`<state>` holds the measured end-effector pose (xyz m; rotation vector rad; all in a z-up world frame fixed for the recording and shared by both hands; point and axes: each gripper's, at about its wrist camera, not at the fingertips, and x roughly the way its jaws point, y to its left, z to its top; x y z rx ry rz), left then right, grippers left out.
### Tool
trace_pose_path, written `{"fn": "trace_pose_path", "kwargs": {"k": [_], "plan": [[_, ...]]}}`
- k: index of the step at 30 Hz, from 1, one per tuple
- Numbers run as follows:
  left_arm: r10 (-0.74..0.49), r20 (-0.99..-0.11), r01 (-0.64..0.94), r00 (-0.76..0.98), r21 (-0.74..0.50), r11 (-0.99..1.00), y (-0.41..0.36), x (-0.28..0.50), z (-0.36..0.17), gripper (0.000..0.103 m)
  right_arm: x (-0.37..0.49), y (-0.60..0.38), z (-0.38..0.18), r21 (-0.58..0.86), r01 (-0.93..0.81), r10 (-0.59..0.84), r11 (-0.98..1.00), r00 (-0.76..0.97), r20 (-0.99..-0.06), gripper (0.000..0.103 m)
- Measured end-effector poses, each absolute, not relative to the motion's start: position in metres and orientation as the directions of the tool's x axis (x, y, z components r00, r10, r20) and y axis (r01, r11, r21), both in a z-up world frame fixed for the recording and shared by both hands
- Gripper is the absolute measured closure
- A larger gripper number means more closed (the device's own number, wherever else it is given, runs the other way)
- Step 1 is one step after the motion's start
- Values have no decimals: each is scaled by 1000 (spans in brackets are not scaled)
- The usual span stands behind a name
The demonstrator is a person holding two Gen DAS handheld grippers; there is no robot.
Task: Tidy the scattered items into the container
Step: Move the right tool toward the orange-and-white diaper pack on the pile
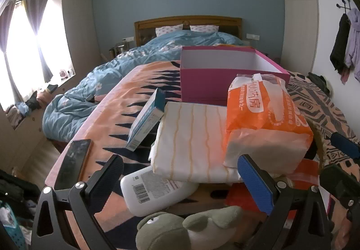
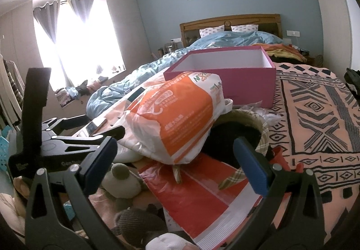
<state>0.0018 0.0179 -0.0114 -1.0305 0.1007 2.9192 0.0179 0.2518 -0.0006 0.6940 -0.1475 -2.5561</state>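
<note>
Starting with the biggest thing, the pink box (image 1: pixel 234 83) sits open and looks empty at the far side of the patterned blanket (image 1: pixel 126 97), so you seem to be at the outset: nothing looks packed yet. In front of it lies the heap: the folded white striped cloth (image 1: pixel 191 137), the orange-and-white bag (image 1: pixel 267 124) resting on top of it, the red-and-white flat package (image 2: pixel 202 191) below, a grey-green plush toy (image 1: pixel 186 229) nearest you, the white bottle (image 1: pixel 155 191) tucked under the cloth's edge, the blue-and-white carton (image 1: pixel 146 121) leaning against the cloth, and a dark phone (image 1: pixel 72 166) off to the side. Your left gripper (image 1: pixel 180 173) is spread wide and holds nothing; your right gripper (image 2: pixel 175 151) is likewise wide open and empty. The bag tops the pile, so I'd judge it the first pick: close on its bulk, lift clear, carry it to the box.
</note>
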Motion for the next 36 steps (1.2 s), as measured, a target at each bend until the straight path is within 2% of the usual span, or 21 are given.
{"fn": "trace_pose_path", "kwargs": {"k": [23,29,36], "plan": [[21,-639,-59,-769,39,-998,13,-2,-13,0,10,247,-2,210,424,-471,-881,-740,-480,0],[55,-611,-109,-790,51,-993,17,-1,-11,0,0,249,-4,230,420,-477,-878,-722,-501,0],[137,-628,-219,-767,55,-974,29,-3,-18,0,-13,257,-3,275,413,-496,-868,-697,-518,0]]}}
